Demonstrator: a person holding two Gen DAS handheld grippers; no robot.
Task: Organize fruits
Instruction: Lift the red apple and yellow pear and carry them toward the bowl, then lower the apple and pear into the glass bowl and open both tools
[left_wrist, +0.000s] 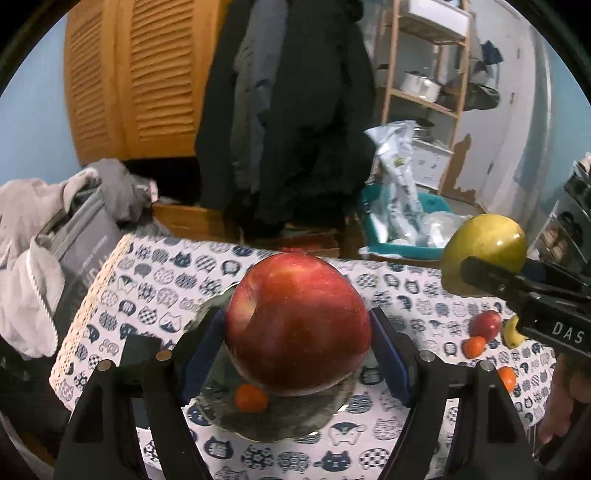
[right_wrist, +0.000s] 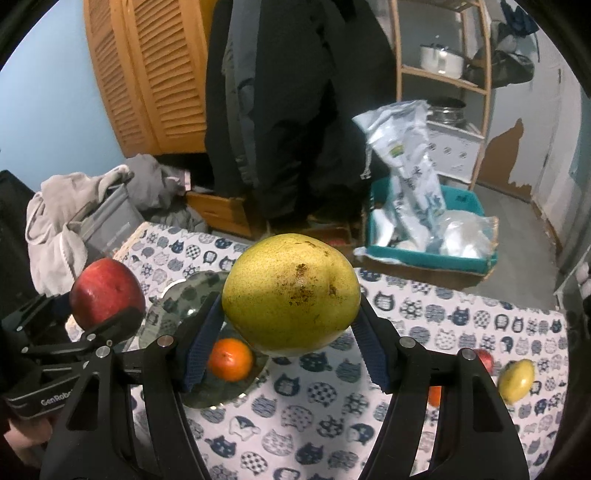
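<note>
A large glossy red apple is gripped across its widest part by the left hand-held gripper, above a dark glass plate on the cat-patterned tabletop. At its 2 o'clock, a firm, heavy yellow-green pear is clamped by the right hand-held gripper; both skins are judged slippery.

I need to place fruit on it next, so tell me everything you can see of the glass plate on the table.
The glass plate is round, clear and grey-tinted, with a wavy rim, and the cat-print tablecloth shows through it. It lies flat near the table's left end. One small orange sits on it near the front edge. The red apple, clamped in the left gripper, is held over it; whether they touch is unclear. The right gripper, holding the yellow-green pear, is over its right edge.
</note>
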